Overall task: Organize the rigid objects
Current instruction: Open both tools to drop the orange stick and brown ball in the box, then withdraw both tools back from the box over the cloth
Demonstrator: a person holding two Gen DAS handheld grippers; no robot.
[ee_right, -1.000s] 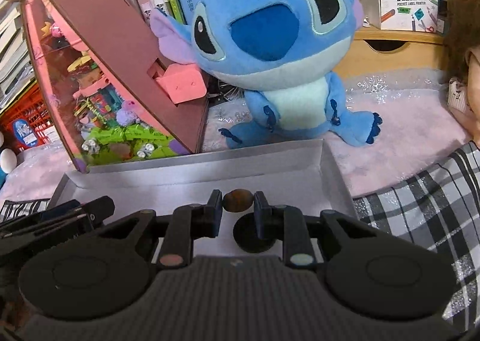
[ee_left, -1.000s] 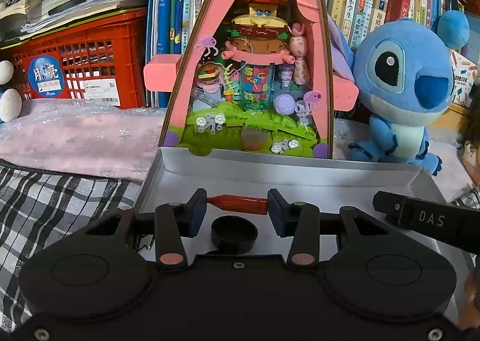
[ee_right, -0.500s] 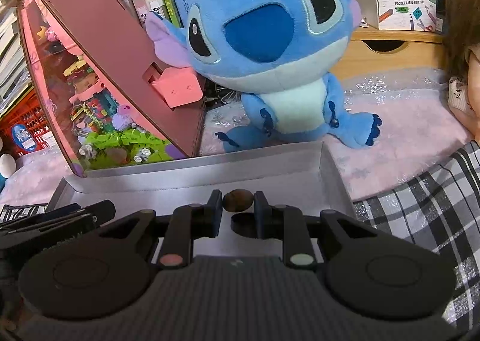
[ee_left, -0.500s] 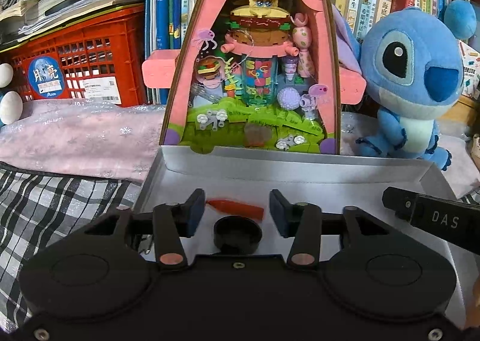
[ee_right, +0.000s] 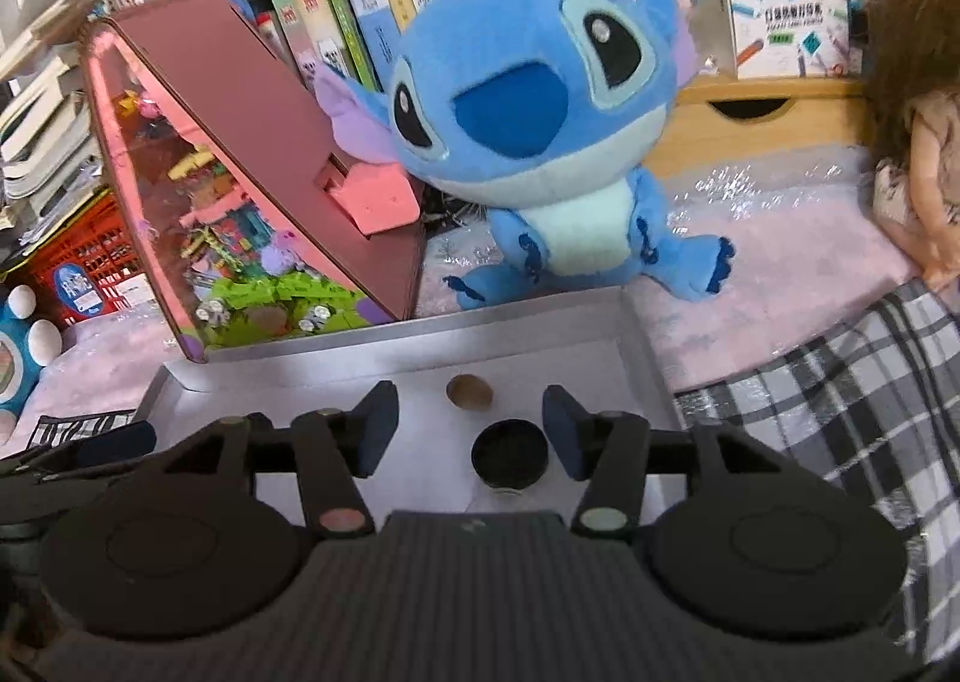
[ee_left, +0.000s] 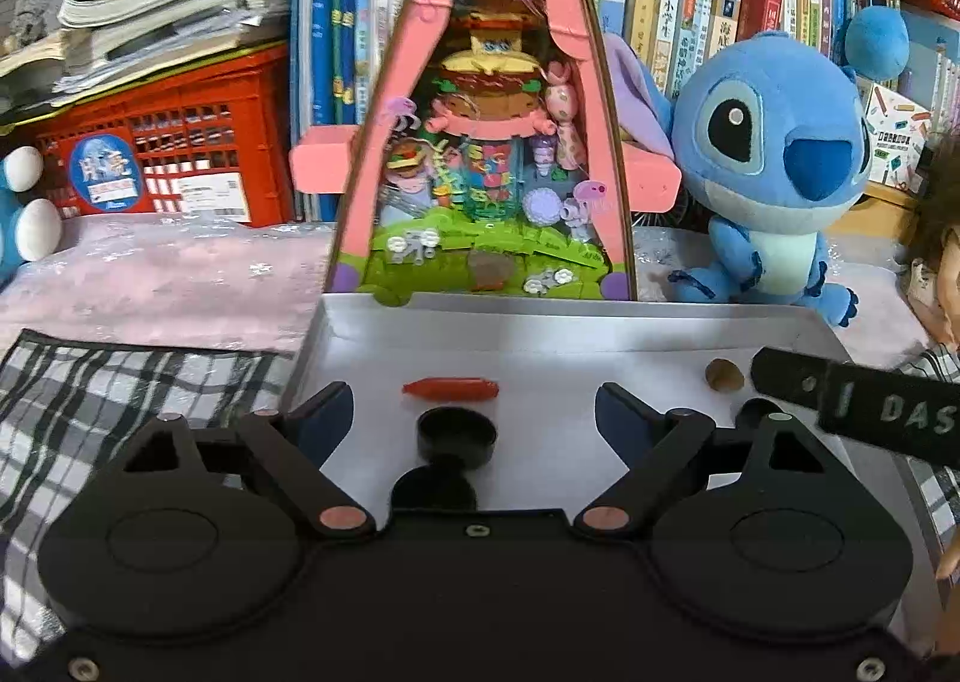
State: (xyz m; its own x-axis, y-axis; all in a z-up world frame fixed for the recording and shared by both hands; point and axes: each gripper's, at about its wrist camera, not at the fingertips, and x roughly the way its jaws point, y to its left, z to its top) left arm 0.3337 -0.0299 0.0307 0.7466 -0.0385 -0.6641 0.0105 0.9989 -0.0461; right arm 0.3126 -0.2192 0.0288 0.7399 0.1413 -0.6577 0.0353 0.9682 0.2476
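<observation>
Both jaws just opened: my left gripper (ee_left: pixel 471 415) dropped the red stick (ee_left: pixel 450 388), my right gripper (ee_right: pixel 469 430) the brown nut (ee_right: pixel 469 391); both lie free in the gray tray (ee_right: pixel 639 346). Risk: lifting carelessly, a finger nudges the nut rolling.

Soft surface under a pink sparkly cover (ee_left: pixel 180 274), black-and-white plaid cloth (ee_left: pixel 108 394) over its near part, shallow grey tray (ee_left: pixel 540 316) on top, pink triangular display case (ee_left: pixel 480 141) behind it, blue plush toy (ee_right: pixel 540 141) beside the case, red crate (ee_left: pixel 180 141) at far left.
</observation>
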